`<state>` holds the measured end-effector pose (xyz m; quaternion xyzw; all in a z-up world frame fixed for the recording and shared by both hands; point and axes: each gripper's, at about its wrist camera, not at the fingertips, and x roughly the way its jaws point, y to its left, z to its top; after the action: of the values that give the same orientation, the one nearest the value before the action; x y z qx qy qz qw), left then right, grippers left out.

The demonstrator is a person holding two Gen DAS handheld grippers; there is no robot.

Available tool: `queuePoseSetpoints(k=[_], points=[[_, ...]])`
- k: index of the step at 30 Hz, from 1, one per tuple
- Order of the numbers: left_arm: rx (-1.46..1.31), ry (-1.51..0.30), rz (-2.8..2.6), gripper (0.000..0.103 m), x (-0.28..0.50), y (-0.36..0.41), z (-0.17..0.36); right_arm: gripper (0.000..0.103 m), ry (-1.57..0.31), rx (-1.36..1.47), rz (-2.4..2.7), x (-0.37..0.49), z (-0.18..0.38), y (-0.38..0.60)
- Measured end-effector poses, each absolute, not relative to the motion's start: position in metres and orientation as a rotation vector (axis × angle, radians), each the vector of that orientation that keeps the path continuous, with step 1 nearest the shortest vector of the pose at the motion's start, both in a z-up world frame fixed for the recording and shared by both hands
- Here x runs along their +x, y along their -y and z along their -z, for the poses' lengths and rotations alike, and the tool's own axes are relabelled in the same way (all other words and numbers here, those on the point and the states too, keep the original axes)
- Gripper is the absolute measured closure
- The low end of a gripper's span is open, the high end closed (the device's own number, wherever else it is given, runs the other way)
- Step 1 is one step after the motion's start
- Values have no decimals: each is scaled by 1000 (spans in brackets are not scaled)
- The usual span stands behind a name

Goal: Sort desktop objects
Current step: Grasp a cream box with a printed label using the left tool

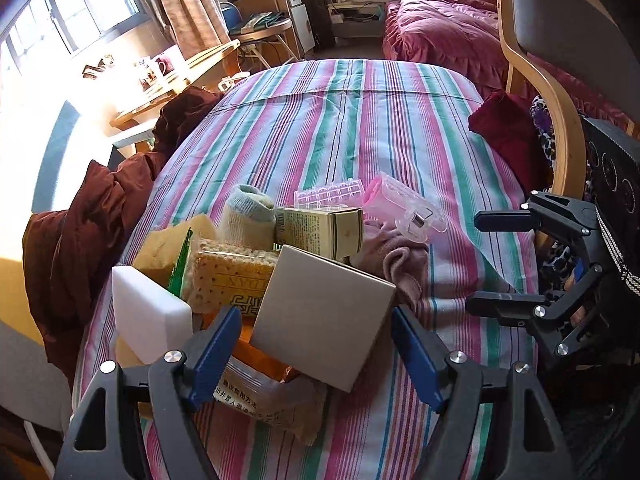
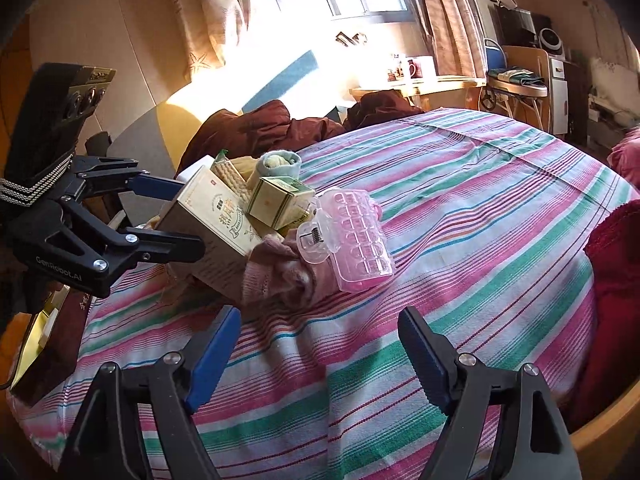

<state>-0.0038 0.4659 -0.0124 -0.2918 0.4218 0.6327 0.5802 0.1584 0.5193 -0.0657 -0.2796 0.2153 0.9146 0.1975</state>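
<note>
1. Your left gripper [image 1: 316,356] has its jaws apart around the near grey-beige carton [image 1: 322,318]. In the right wrist view the two fingers stand on both sides of this carton, but I cannot tell if the pads already touch it.
2. I judge the step in hand is to grasp this carton. Close slowly and evenly on its flat sides, and lift straight up, because the carton leans on the pile and other things may slide.
3. The carton is at the near edge of the heap, on the striped tablecloth [image 1: 348,120]. It is tilted, plain on the face toward you, with printed characters on another side.
4. Just behind it lie a small green-gold box [image 1: 320,229], a packet of crackers [image 1: 228,276], a white foam block [image 1: 150,316], a rolled sock [image 1: 248,216] and a pink knitted cloth [image 1: 394,266].
5. A pink transparent hair clip [image 2: 352,236] rests on the pink cloth, at the right of the heap.
6. Your right gripper [image 2: 320,356] is wide apart and holds nothing, low over bare cloth, near the heap. Keep it ready to steady the pile.
</note>
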Motion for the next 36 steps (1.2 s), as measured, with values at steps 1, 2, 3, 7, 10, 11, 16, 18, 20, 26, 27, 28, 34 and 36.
queuePoseSetpoints(k=[1,2,3,7,10,11,16,18,20,26,27,28,34,36], points=[[-688,-979,-1479,25,-5,-468,14,21,-605,-786,-2555,158,67,-521],[-693,-965,-1477,25,-5,-468,16,21,-607,-788,-2551,159,68,-522],[-697,-947,-1477,25,-5,-469,17,21,-608,-790,-2548,159,68,-523],[-710,-850,-1491,36,-5,-462,16,21,-606,-791,-2539,160,69,-524],[-707,-793,-1521,43,-2,-447,15,21,-601,-793,-2538,159,68,-523],[-707,-773,-1534,44,0,-440,15,20,-599,-797,-2537,158,68,-522],[-718,-649,-1604,46,10,-399,20,20,-587,-819,-2544,153,68,-515],[-731,-590,-1634,47,13,-382,24,20,-571,-826,-2553,151,66,-510],[-746,-524,-1664,47,14,-365,29,20,-552,-832,-2563,149,64,-504],[-839,-320,-1744,48,10,-310,46,19,-490,-862,-2591,142,59,-487],[-846,-303,-1762,49,10,-301,49,19,-480,-869,-2596,140,58,-484],[-857,-286,-1775,49,11,-291,52,19,-470,-878,-2600,139,58,-480],[-895,-208,-1845,51,21,-242,64,19,-412,-931,-2632,128,59,-459],[-900,-189,-1856,51,26,-231,68,19,-395,-948,-2642,124,59,-452]])
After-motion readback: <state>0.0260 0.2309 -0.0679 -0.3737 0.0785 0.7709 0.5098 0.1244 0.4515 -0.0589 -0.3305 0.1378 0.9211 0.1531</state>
